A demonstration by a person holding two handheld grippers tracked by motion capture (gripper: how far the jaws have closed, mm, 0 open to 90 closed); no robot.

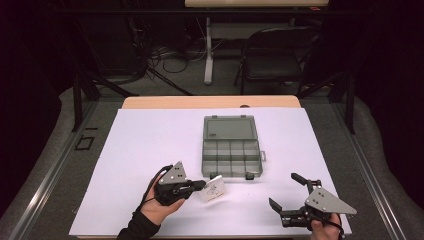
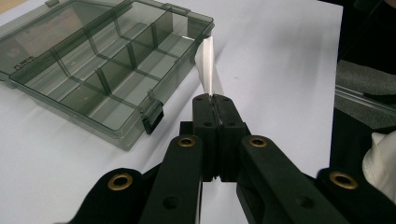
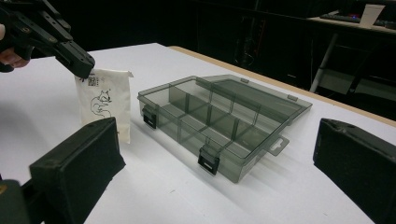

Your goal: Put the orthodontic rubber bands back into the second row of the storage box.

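Jaws of our left gripper [image 2: 214,100] are pressed together on the top edge of a small white paper packet [image 2: 208,65]; jaws of our right gripper [image 3: 219,168] stand spread wide with nothing between them. From the left gripper view we see the packet edge-on, just a thin white sliver, so its face is hidden there. Right gripper view gives the face: white paper packet [image 3: 107,105], a black line drawing of an animal, maybe a cat, and a small square code near the top; print too small to read. Its lower left corner is cut off behind our own near jaw. The packet hangs upright just in front of the compartment box [image 1: 231,147], near the box's front left corner, apart from it; whether its bottom edge touches the white sheet [image 1: 150,140] we cannot tell. The box is smoky grey clear plastic, lid [image 1: 230,127] laid open flat behind it, two black latches on the front wall, dividers inside; compartments look bare. In the high view our right gripper [image 1: 286,192] sits well right of the box's front, left gripper [image 1: 200,186] at its front left. Far room beyond the box is dark, hard to make out.
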